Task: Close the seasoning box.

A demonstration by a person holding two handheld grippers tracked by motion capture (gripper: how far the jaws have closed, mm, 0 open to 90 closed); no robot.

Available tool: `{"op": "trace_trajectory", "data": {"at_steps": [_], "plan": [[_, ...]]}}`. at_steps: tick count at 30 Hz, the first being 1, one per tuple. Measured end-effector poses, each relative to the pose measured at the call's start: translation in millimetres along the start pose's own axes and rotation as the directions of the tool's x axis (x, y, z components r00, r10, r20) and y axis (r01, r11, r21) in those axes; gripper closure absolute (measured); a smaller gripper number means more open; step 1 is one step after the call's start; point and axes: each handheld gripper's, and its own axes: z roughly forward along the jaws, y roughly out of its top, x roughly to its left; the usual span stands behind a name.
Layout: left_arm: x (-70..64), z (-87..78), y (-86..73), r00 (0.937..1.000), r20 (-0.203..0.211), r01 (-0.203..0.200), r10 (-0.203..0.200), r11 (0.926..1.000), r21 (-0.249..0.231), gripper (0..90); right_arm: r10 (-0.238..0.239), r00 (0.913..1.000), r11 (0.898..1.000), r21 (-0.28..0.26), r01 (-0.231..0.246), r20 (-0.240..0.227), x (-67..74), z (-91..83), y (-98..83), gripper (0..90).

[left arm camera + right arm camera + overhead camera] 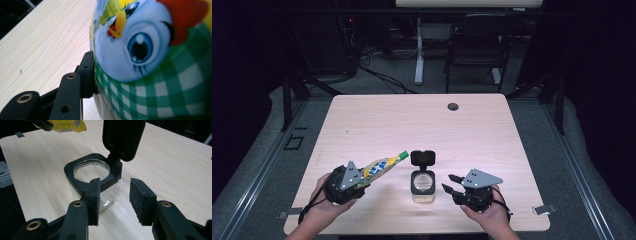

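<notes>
Yellow-green pouch [382,166] sits clamped in the left tool [362,181], tip toward jar [423,186].

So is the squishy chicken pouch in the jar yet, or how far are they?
Not yet. Done: the jar's lid is flipped open and the left gripper holds the pouch in the air. In hand: the pouch's green cap points toward the jar. Left: getting it in; the open right gripper waits beside the jar.
</notes>
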Motion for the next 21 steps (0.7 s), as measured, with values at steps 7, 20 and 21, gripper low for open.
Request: {"op": "trace_trajectory", "data": {"at_steps": [7, 20, 21], "plan": [[0.9, -0.4, 5.2, 0.9979, -0.034, -0.054, 0.055, 0.9982, 0.026, 57.7, -0.020, 0.9998, 1.000, -0.005, 0.020, 0.004, 2.3, 0.2, 0.4, 61.0], [0.2, -3.5, 11.1, 0.9895, -0.067, -0.124, 0.128, 0.9905, 0.059, 57.7, -0.033, 0.9988, 0.999, -0.020, 0.033, 0.038, -6.1, -13.0, 5.6, 61.2], [-0.5, -3.6, 11.5, 0.9885, -0.072, -0.129, 0.133, 0.9897, 0.064, 57.7, -0.036, 0.9987, 0.999, -0.018, 0.037, 0.036, -7.1, -14.9, 7.7, 61.3]]}}
